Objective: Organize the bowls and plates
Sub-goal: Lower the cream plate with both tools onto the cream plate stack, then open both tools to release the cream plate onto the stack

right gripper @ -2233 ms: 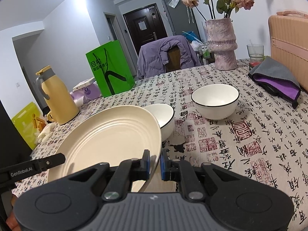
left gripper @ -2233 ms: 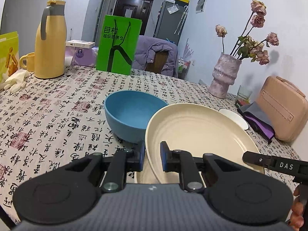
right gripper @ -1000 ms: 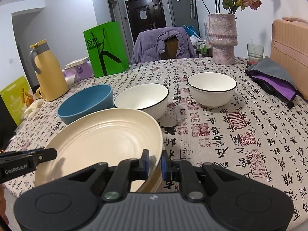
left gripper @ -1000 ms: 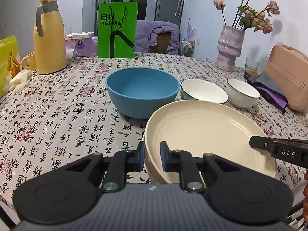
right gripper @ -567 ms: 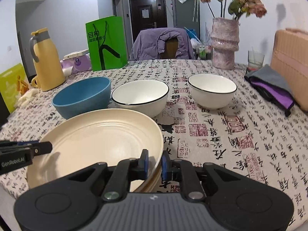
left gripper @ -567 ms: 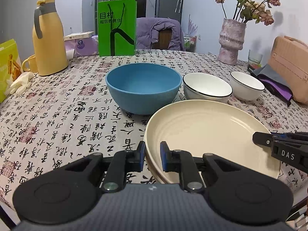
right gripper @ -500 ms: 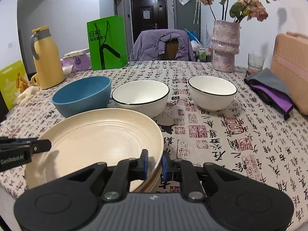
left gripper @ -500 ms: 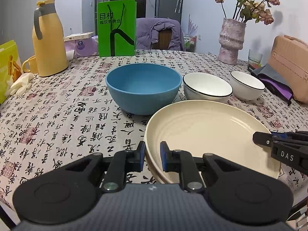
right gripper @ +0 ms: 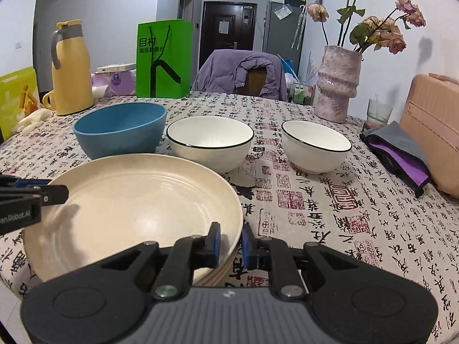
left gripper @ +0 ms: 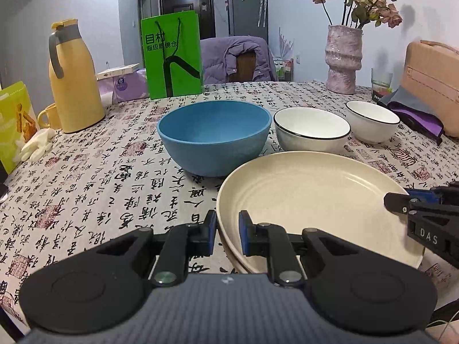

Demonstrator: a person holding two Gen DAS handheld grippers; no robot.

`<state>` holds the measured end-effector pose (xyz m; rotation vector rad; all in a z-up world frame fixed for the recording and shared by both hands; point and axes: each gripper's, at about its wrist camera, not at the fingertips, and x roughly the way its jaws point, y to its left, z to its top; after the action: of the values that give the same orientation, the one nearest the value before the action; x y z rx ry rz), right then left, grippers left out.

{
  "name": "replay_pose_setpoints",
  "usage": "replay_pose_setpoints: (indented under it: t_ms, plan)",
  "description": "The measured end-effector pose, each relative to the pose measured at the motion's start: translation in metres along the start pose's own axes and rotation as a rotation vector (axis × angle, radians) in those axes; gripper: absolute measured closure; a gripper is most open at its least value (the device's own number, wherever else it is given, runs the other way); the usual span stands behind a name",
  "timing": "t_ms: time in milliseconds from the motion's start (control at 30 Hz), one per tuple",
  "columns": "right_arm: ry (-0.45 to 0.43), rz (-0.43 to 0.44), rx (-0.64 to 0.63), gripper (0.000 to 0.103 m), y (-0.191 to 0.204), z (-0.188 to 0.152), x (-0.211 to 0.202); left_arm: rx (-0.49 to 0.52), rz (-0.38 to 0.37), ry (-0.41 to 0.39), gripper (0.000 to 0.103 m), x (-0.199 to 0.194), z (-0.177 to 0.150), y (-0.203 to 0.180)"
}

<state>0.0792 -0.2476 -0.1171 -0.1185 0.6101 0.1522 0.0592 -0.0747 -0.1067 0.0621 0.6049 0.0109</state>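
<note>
Pinching opposite rims, the left claw (left gripper: 227, 230) and the right claw (right gripper: 231, 243) are each nearly closed on the cream plate (left gripper: 312, 200), which sits low at the near edge of the table (left gripper: 86, 172), apparently atop another plate. It looks stiff, smooth and breakable, moderately heavy, so the thin rim is the sensible hold. Behind it stand a blue bowl (left gripper: 213, 136) and two white bowls (right gripper: 210, 140) (right gripper: 315, 144). Calligraphy-print cloth covers the table; a doorway lies beyond.
</note>
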Motion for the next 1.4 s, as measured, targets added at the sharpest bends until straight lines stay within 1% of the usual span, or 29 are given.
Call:
replay_pose_setpoints:
  t_ms: [567,700,800,867,933,967,1000,1033,1067,1100,1133,1167,1200,1233,1267,1333,1367,1400]
  plan:
    - [-0.068,-0.007,-0.015,0.088,0.002,-0.010,-0.004,0.083,0.054,-0.100,0.085,0.001,-0.021,-0.014]
    - [-0.071,0.003,-0.007,0.087,0.000,-0.010,-0.004,0.077,0.046,-0.098,0.085,0.002,-0.021,-0.012]
    - [-0.068,0.029,0.023,0.087,-0.006,-0.010,-0.004,0.058,0.029,-0.092,0.084,0.001,-0.020,-0.008]
    - [-0.069,0.051,0.049,0.086,-0.010,-0.009,-0.005,0.040,0.016,-0.091,0.078,0.000,-0.018,-0.005]
    - [-0.078,0.070,0.075,0.085,-0.014,-0.009,-0.007,0.020,0.017,-0.098,0.062,-0.002,-0.015,-0.001]
    - [-0.086,0.081,0.082,0.082,-0.015,-0.008,-0.009,0.012,0.019,-0.102,0.060,-0.003,-0.014,0.002]
    - [-0.095,0.095,0.087,0.074,-0.016,-0.008,-0.012,0.001,0.017,-0.105,0.060,-0.004,-0.013,0.004]
    - [-0.103,0.110,0.090,0.069,-0.017,-0.007,-0.014,-0.012,0.014,-0.107,0.057,-0.005,-0.012,0.007]
    - [-0.111,0.123,0.091,0.058,-0.018,-0.007,-0.016,-0.023,0.012,-0.108,0.055,-0.006,-0.012,0.010]
    - [-0.117,0.133,0.091,0.047,-0.018,-0.006,-0.018,-0.036,0.010,-0.112,0.049,-0.007,-0.011,0.013]
    - [-0.123,0.142,0.089,0.043,-0.018,-0.006,-0.019,-0.048,0.007,-0.117,0.042,-0.009,-0.010,0.016]
    - [-0.125,0.149,0.088,0.038,-0.018,-0.006,-0.020,-0.059,0.002,-0.122,0.039,-0.011,-0.009,0.019]
    - [-0.126,0.155,0.088,0.030,-0.017,-0.005,-0.021,-0.068,-0.003,-0.129,0.031,-0.013,-0.007,0.021]
    - [-0.125,0.158,0.087,0.021,-0.017,-0.005,-0.021,-0.074,-0.004,-0.137,0.021,-0.015,-0.007,0.023]
    - [-0.124,0.156,0.086,0.019,-0.017,-0.004,-0.021,-0.079,-0.002,-0.146,0.017,-0.018,-0.005,0.025]
    - [-0.120,0.150,0.082,0.017,-0.016,-0.003,-0.019,-0.089,-0.002,-0.164,0.000,-0.021,-0.004,0.029]
    - [-0.116,0.150,0.084,0.016,-0.016,-0.003,-0.019,-0.095,-0.004,-0.171,0.000,-0.023,-0.003,0.031]
    - [-0.113,0.151,0.087,0.008,-0.016,-0.002,-0.018,-0.103,-0.002,-0.175,0.000,-0.024,-0.003,0.034]
